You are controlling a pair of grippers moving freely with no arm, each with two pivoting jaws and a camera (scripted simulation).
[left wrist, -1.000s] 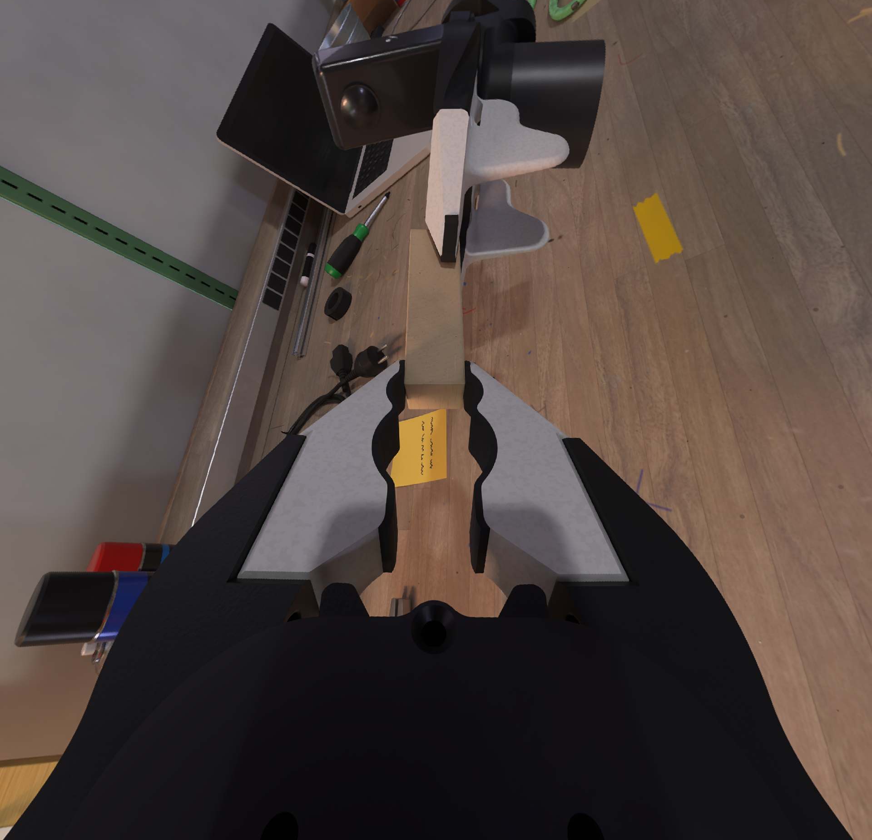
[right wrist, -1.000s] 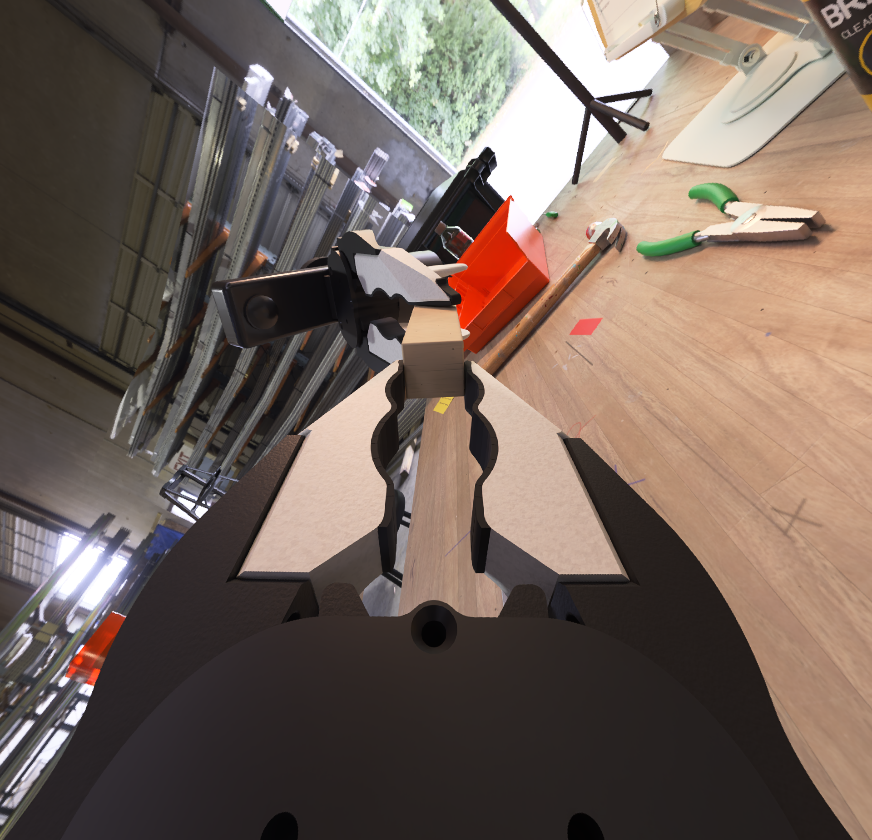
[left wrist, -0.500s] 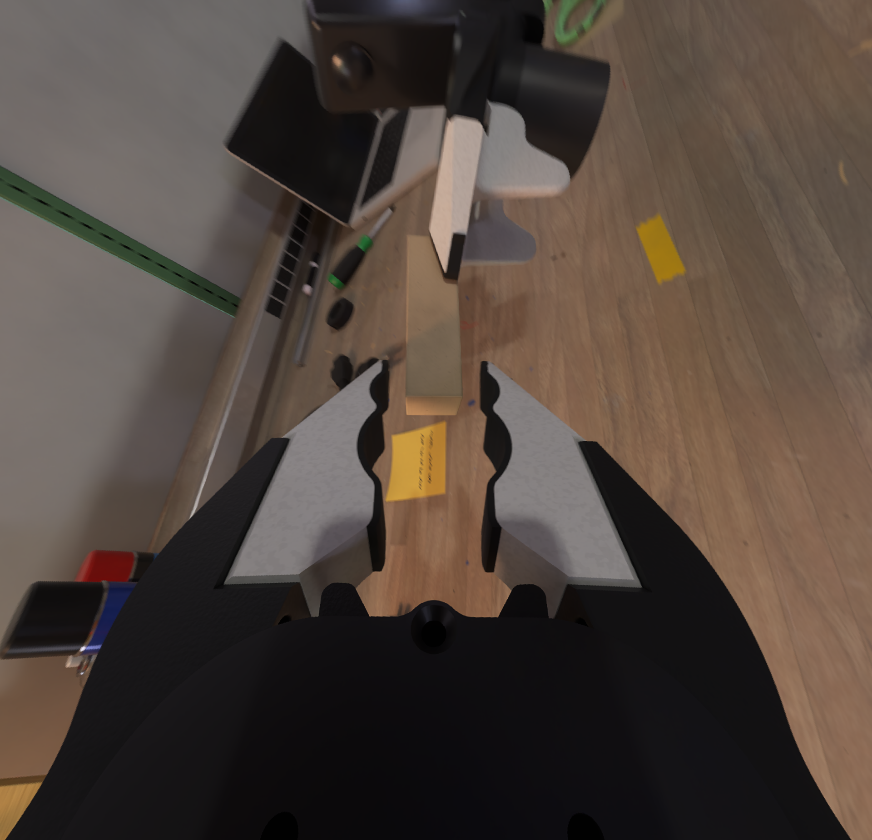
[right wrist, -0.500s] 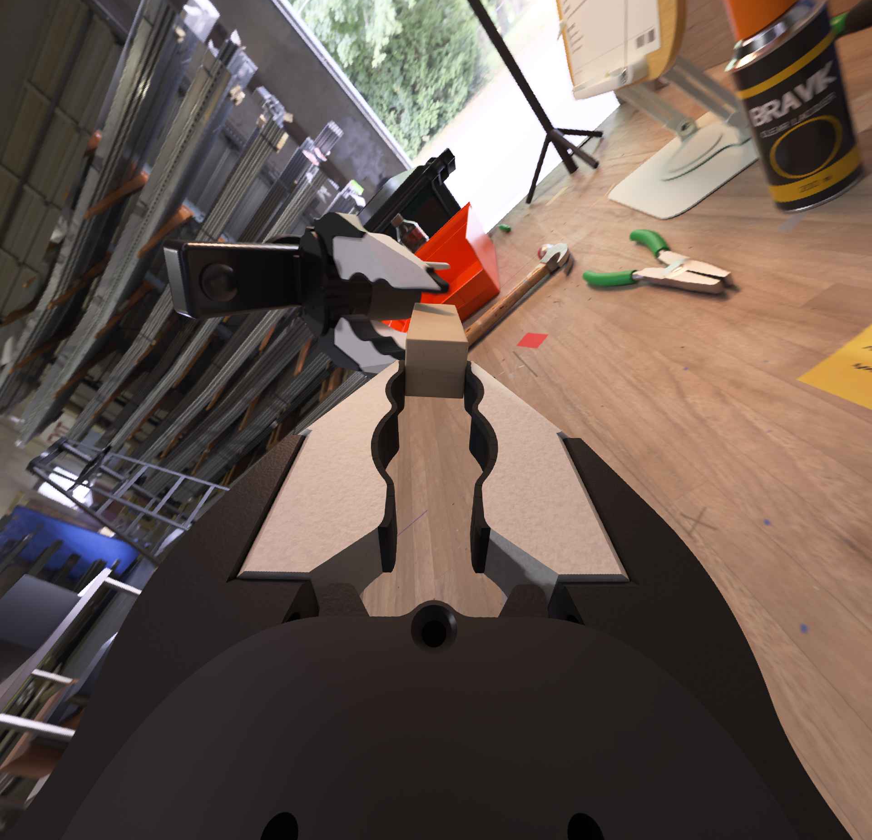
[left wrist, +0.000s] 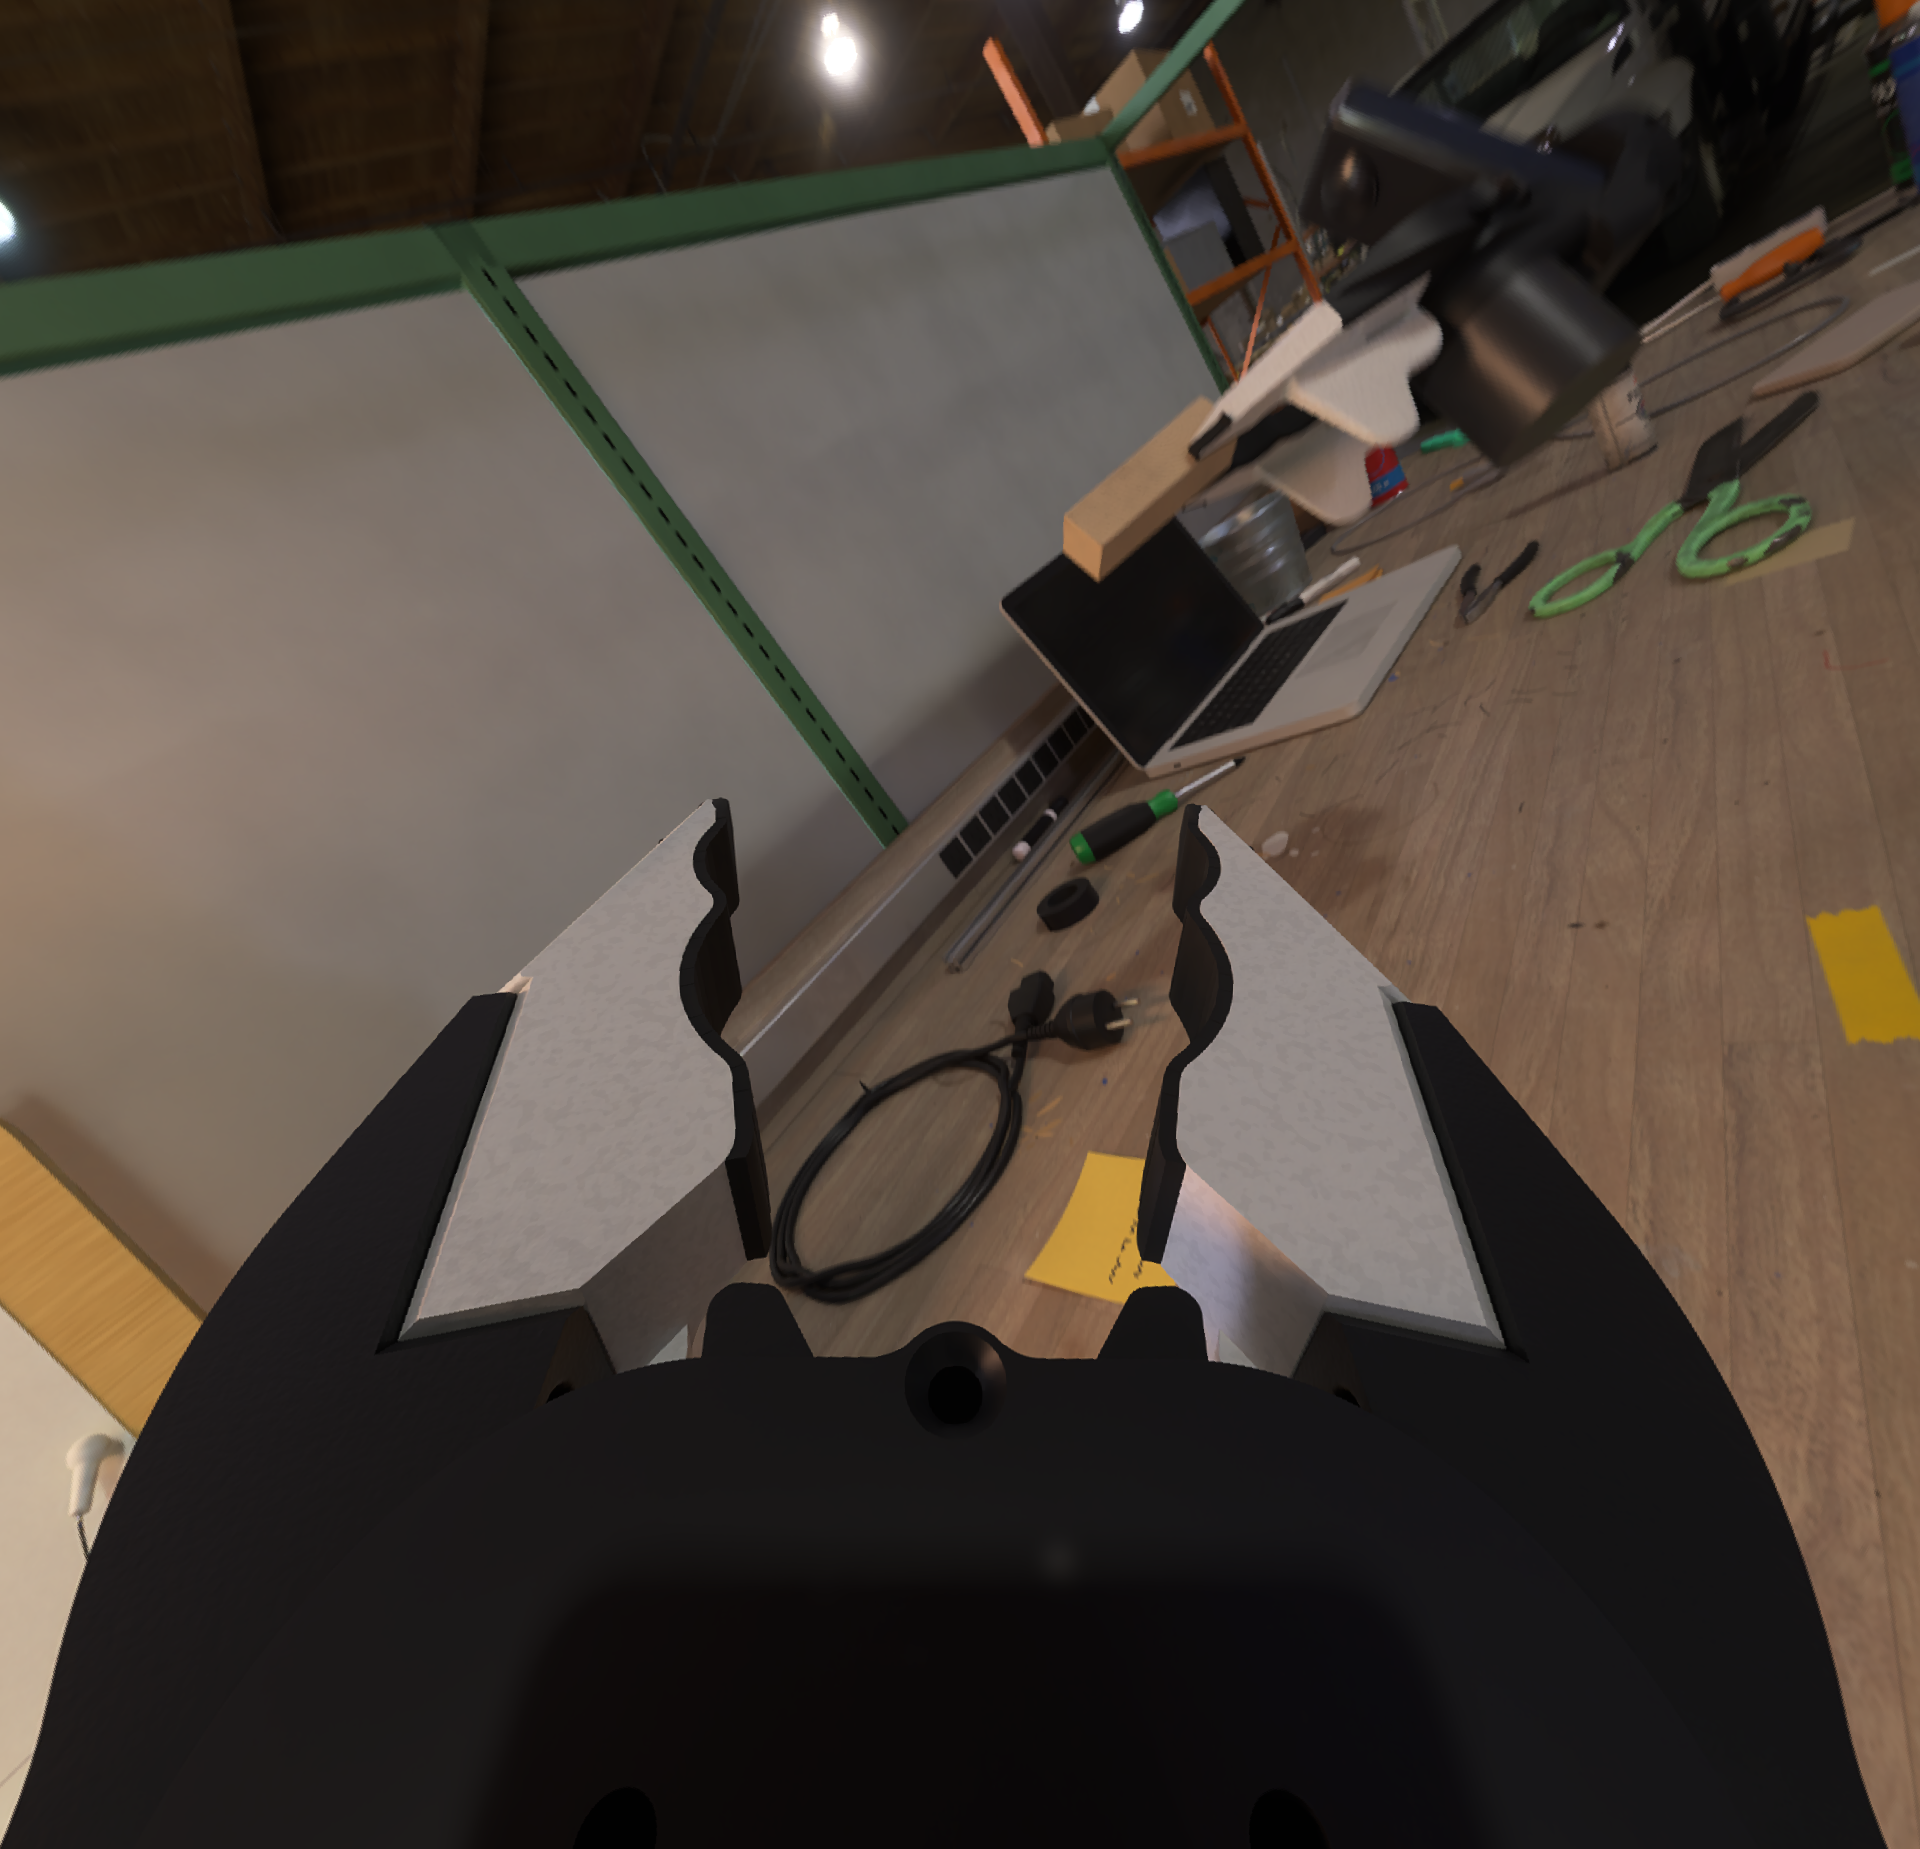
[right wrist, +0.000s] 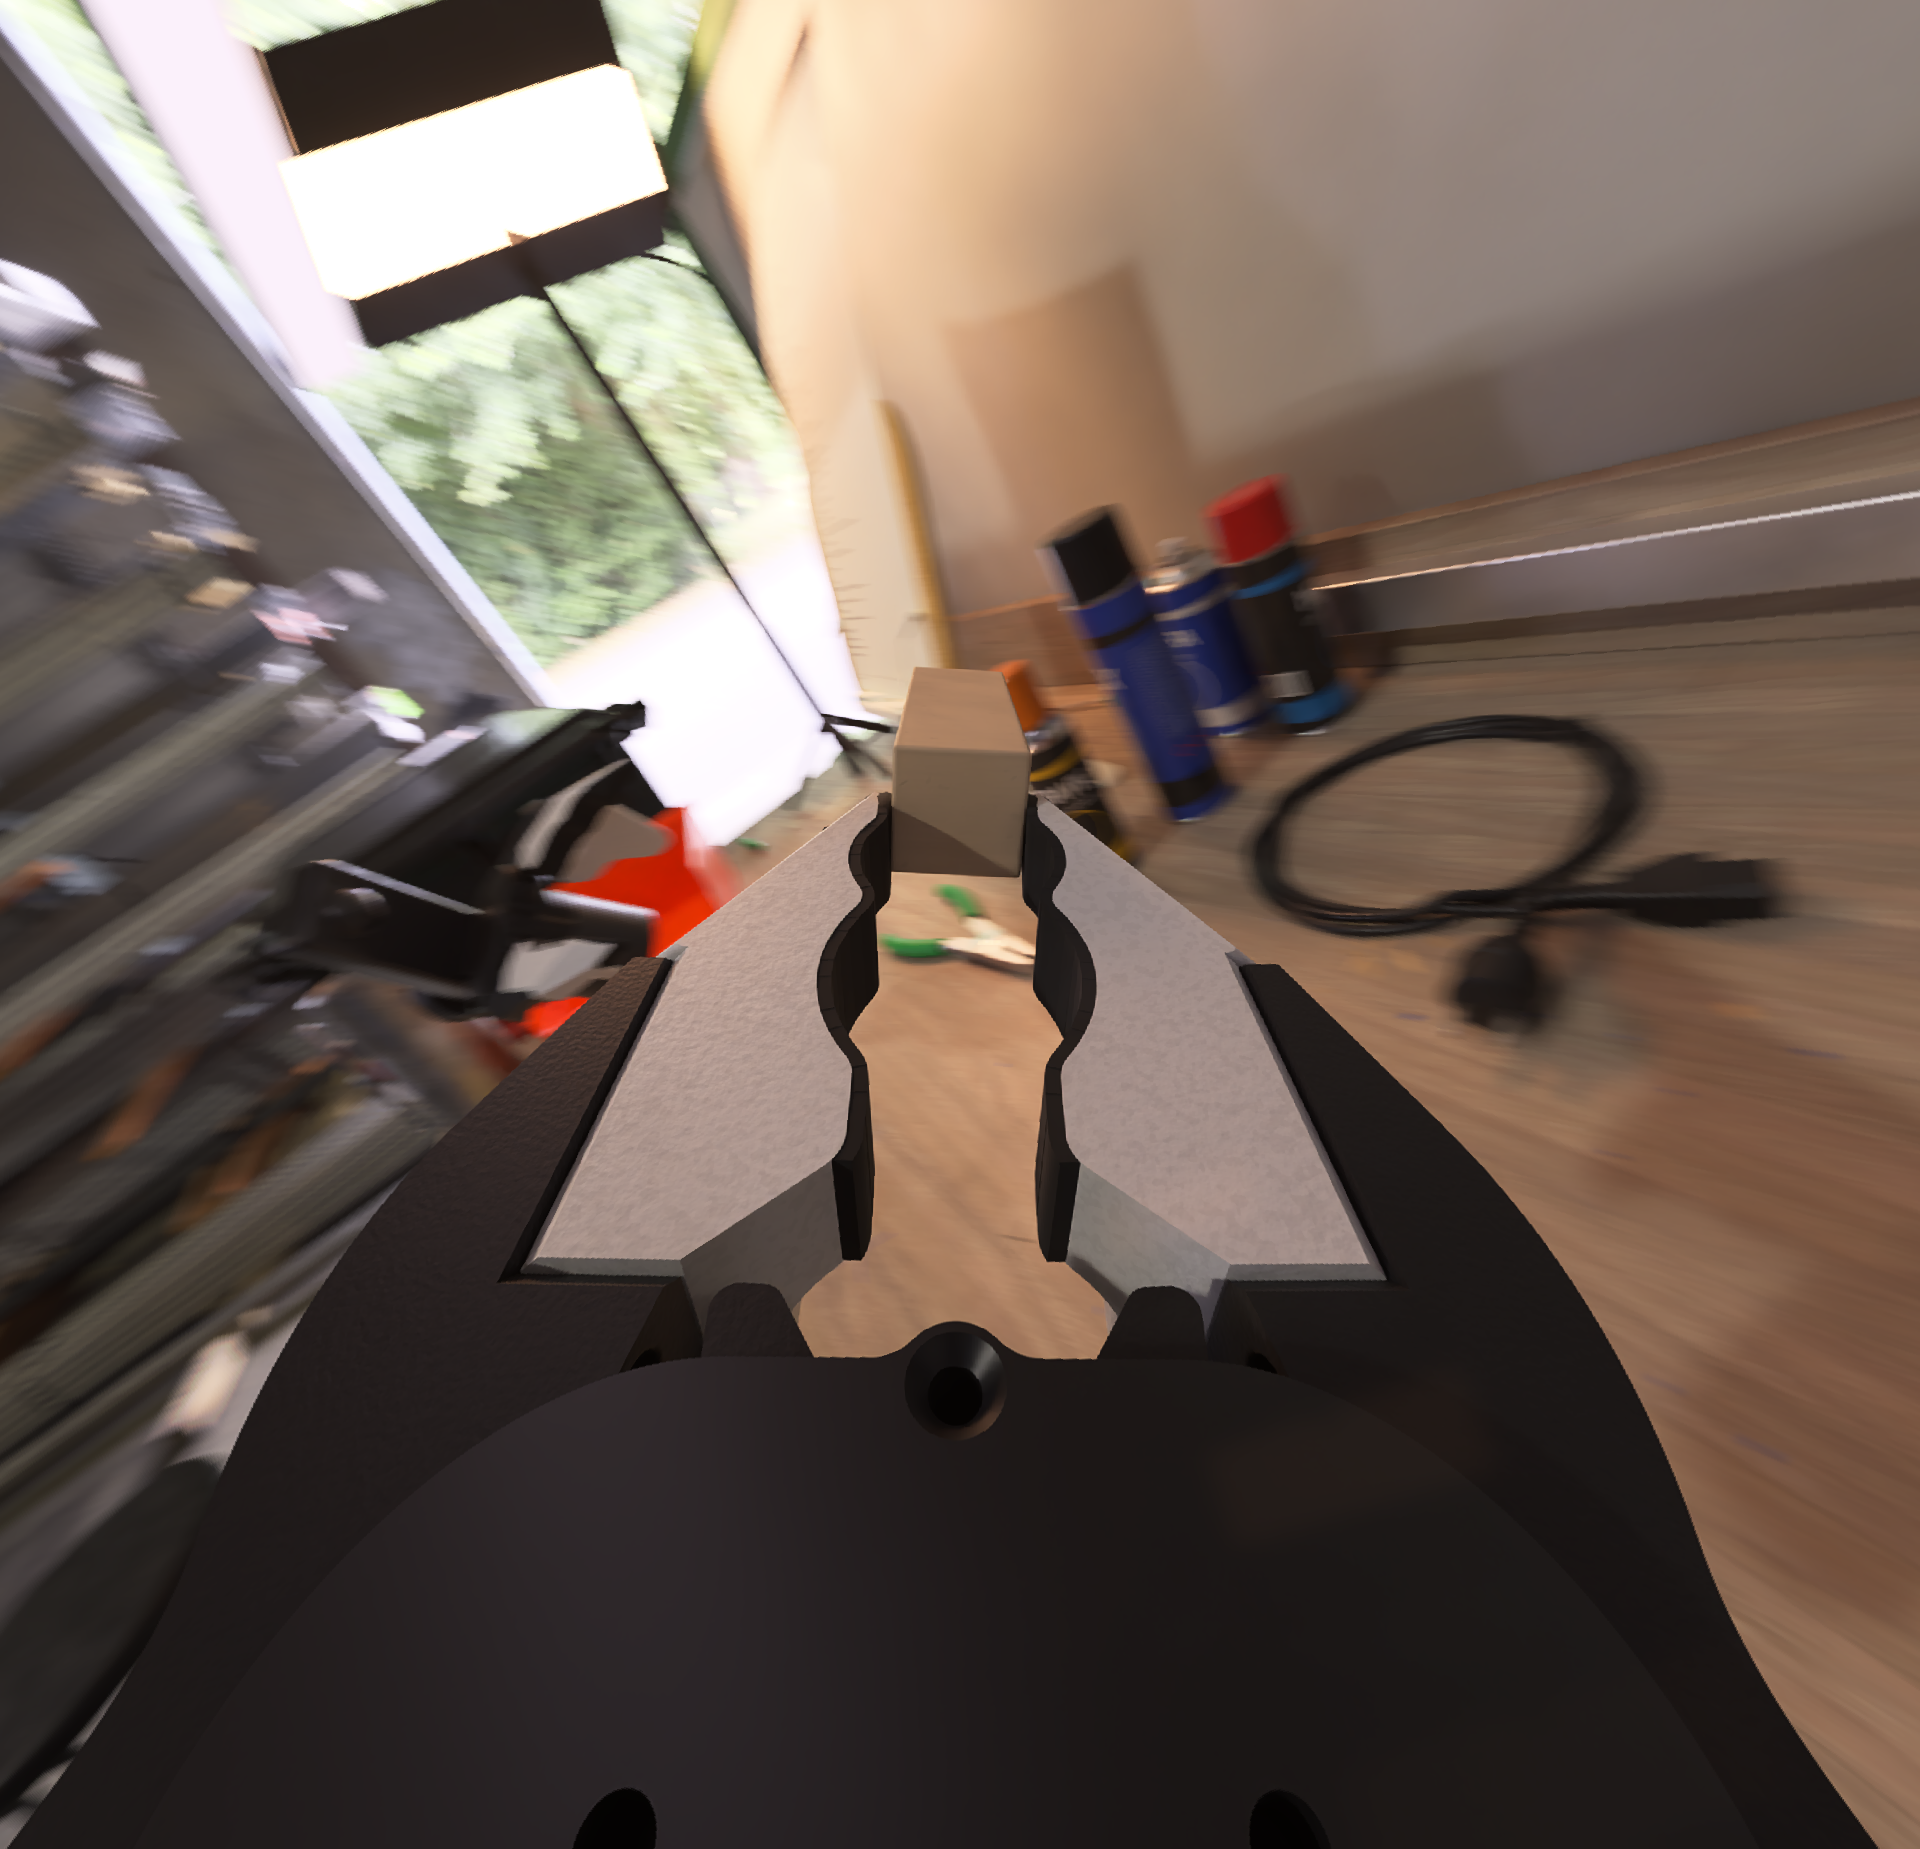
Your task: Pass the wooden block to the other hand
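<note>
The wooden block (right wrist: 956, 797) is a long pale bar clamped between the fingertips of my right gripper (right wrist: 958, 823), which is shut on it. In the left wrist view the same block (left wrist: 1138, 495) sticks out of the right gripper (left wrist: 1226, 438) far off at the upper right, above the bench. My left gripper (left wrist: 956, 833) is open wide and empty, well apart from the block. The left gripper also shows, blurred, in the right wrist view (right wrist: 561, 843) at the left.
On the wooden bench (left wrist: 1558, 1020) lie an open laptop (left wrist: 1226, 646), a green-handled screwdriver (left wrist: 1127, 828), a coiled black cable (left wrist: 904, 1165), a yellow note (left wrist: 1091, 1228) and green scissors (left wrist: 1683, 542). Spray cans (right wrist: 1184, 646) and a cable (right wrist: 1455, 823) stand ahead of the right gripper.
My left gripper let go of the block, opened wide and pulled back and away. The right gripper kept the block and swung with it; its view is blurred by motion.
</note>
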